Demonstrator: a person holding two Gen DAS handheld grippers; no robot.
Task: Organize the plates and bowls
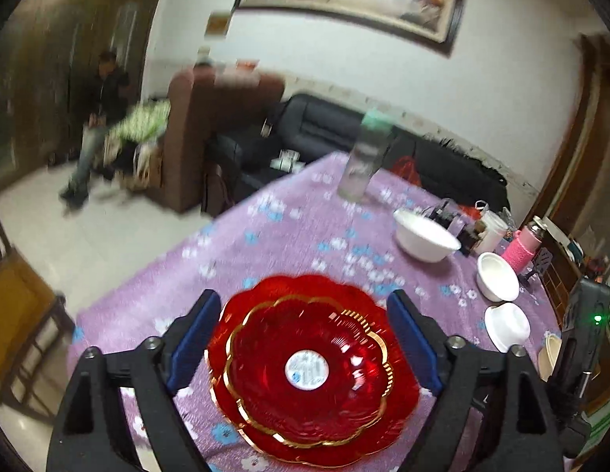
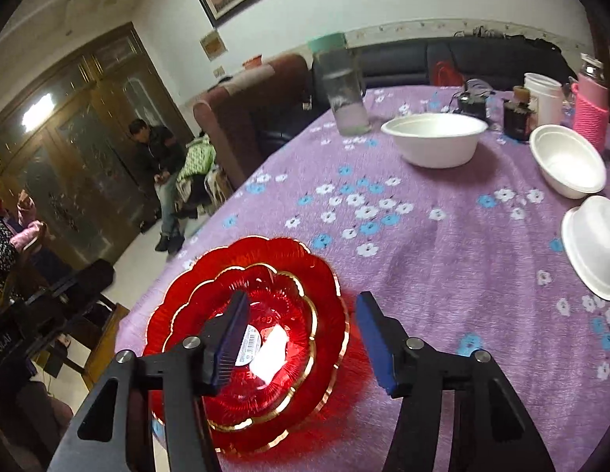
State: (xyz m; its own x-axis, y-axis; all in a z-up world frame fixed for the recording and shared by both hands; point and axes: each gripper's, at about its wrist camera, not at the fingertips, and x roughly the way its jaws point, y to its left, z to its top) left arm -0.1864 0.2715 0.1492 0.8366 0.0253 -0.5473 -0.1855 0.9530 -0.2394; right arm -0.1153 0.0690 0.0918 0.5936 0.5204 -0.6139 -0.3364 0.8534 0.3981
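Note:
Two red glass plates with gold scalloped rims are stacked, the smaller inside the larger, on the purple flowered tablecloth. My left gripper is open, its fingers on either side of the stack, above it. In the right wrist view the stack lies at the lower left and my right gripper is open over its right rim. Three white bowls stand to the right: a large one, a medium one and a small upside-down one.
A clear jar with a green lid stands at the table's far side. A pink bottle, a white cup and a dark jar stand at the far right. A wooden chair is by the left edge. People sit beyond.

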